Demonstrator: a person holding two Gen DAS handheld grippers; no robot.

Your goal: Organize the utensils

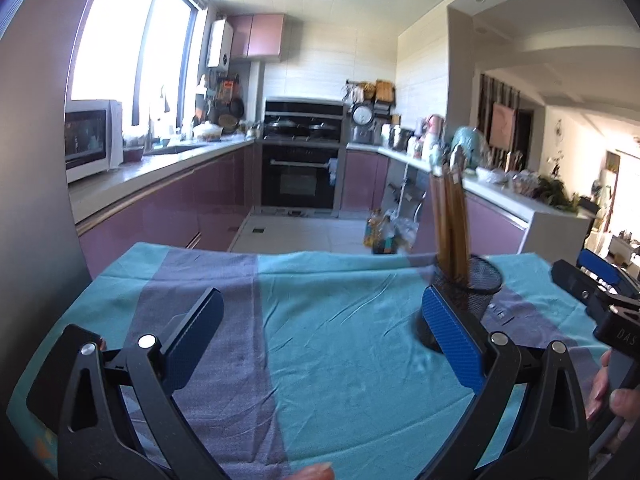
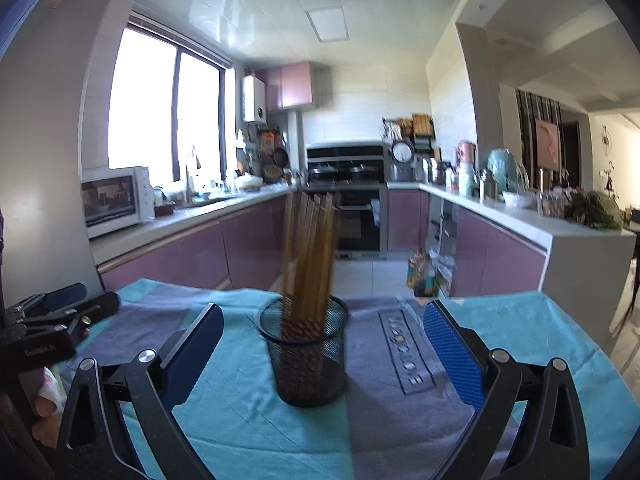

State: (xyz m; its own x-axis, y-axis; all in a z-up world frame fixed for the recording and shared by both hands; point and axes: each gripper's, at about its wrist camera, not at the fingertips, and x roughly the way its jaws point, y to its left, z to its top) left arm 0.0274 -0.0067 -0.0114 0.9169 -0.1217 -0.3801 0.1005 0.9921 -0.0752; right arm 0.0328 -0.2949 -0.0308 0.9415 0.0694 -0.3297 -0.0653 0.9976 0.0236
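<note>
Now, mesh holder [image 2: 306, 354]: upright on the tabletop's teal-and-grey cloth [image 2: 520, 344], between the right jaws' two pads but apart from both.
Chopsticks [image 2: 310, 256]: a brown bundle standing in the holder, tops fanned and blurred.
Right gripper [image 2: 323, 334]: jaws wide, holding nothing.
Left gripper [image 1: 320, 320]: jaws wide, empty, over bare cloth; the holder sits just behind its right pad.
Background: purple kitchen cabinets [image 2: 248, 240], oven, microwave.

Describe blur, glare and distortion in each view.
Left wrist view: chopsticks and mesh holder motion-smeared, window blown out, fisheye bends the counters. Right wrist view: chopsticks ghosted, holder sharper, window overexposed, edges curved.
</note>
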